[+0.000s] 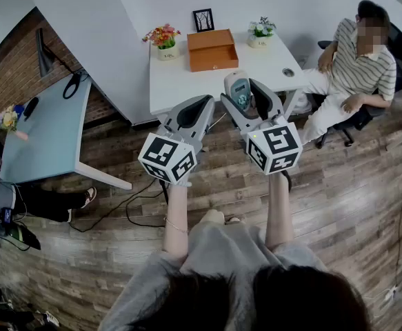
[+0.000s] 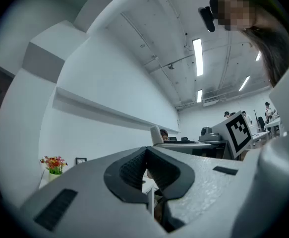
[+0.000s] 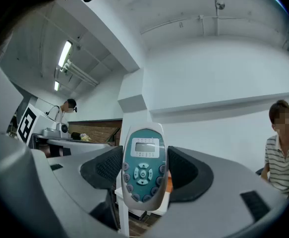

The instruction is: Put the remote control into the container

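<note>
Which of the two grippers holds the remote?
The right gripper, closed on the teal-faced remote control; the left gripper has its jaws together, empty.

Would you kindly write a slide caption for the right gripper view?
Right gripper holds the teal-faced remote control upright, with a seated person at the right edge.

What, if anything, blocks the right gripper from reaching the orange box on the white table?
Probably yes. The right gripper, shut on the remote control, hangs by the white table, and nothing stands before the orange box; flower pots flank it.
</note>
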`<state>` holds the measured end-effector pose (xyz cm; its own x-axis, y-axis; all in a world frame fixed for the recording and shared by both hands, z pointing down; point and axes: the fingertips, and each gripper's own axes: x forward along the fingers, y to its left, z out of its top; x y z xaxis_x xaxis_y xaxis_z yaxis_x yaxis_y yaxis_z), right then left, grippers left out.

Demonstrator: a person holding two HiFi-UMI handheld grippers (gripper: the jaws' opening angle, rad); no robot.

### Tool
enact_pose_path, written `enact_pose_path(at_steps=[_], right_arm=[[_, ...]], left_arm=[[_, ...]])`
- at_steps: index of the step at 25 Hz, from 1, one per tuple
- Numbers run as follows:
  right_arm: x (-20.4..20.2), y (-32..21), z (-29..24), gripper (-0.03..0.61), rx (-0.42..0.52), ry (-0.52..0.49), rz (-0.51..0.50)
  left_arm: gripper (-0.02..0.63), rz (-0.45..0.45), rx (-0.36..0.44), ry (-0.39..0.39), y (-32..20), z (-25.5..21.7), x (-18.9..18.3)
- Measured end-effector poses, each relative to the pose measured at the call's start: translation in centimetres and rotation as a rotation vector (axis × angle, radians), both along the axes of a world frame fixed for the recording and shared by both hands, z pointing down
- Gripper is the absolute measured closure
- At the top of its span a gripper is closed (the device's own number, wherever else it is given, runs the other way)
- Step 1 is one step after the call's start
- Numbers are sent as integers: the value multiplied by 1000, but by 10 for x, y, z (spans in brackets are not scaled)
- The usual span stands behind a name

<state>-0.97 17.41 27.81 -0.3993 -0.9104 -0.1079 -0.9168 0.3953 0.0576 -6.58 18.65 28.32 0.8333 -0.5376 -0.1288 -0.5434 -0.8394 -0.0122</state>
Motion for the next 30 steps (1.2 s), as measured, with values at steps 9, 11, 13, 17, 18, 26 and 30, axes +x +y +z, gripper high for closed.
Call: enact_pose_path(at_steps=[9, 11, 13, 17, 18, 26, 30], right_arm=[[18, -2, 7, 293, -18, -10, 1], [23, -3, 9, 293, -25, -14, 2], [27, -3, 11, 293, -33, -24, 5], [31, -10, 20, 293, -67, -45, 3], [30, -12, 23, 293, -76, -52, 0], [26, -49, 46, 293, -127, -73, -18], [30, -81, 42, 293, -123, -51, -27]], left_arm=[[611, 0, -16, -16, -3, 5, 15], [611, -2, -18, -20, -3, 5, 20], [611, -7, -24, -28, -2, 7, 23], [611, -27, -51, -51, -9, 15, 23], [611, -32, -60, -57, -11, 18, 22], [611, -44, -105, -52, -50, 39, 15], [611, -28, -103, -36, -82, 38, 21]])
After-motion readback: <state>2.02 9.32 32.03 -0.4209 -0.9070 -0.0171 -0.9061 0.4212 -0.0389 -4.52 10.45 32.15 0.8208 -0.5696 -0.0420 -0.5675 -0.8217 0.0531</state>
